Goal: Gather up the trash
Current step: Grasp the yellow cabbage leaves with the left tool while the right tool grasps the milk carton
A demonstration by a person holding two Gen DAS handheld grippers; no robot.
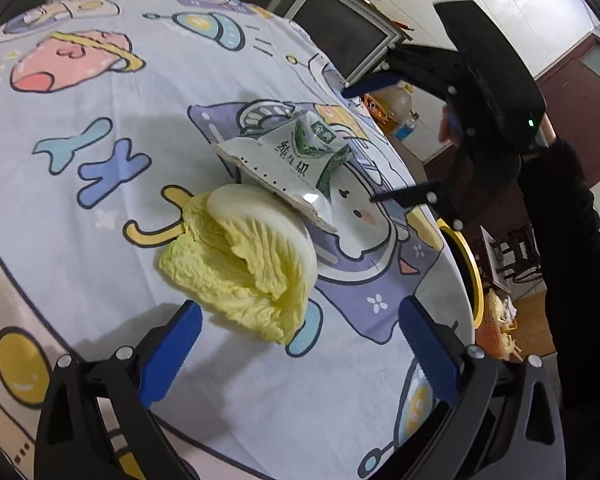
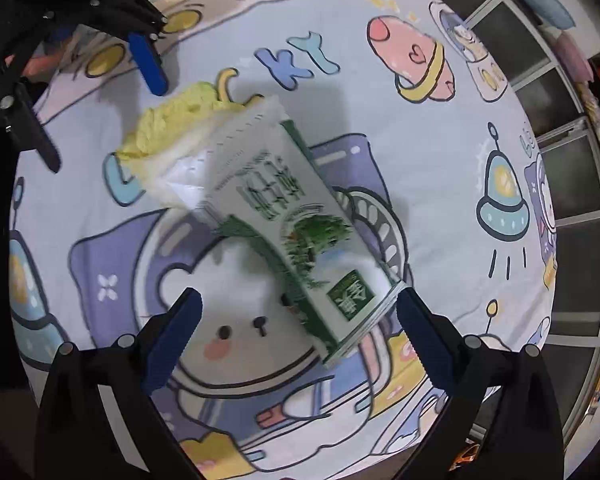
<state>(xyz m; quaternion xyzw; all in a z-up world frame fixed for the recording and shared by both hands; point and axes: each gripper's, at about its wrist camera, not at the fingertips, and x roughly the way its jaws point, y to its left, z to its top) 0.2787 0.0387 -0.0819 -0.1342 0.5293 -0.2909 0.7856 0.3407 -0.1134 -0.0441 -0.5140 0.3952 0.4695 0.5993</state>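
A flattened white-and-green milk carton (image 1: 296,160) lies on the cartoon-print tablecloth (image 1: 100,200), its near end resting on a pale yellow cabbage leaf (image 1: 248,264). My left gripper (image 1: 300,344) is open, just short of the leaf. My right gripper (image 2: 298,336) is open with the carton's (image 2: 292,236) near end between its fingers, close to the right finger (image 2: 424,340). The leaf (image 2: 172,128) lies beyond the carton. Each gripper shows in the other's view: the right one (image 1: 360,144) at the table's far side, the left one (image 2: 104,116) at upper left.
An orange basket (image 1: 496,328) with scraps stands on the floor past the table's right edge, beside a yellow-rimmed round object (image 1: 468,264). An oil bottle (image 1: 396,104) stands beyond the table. Dark glass cabinet doors (image 2: 572,184) run along the wall.
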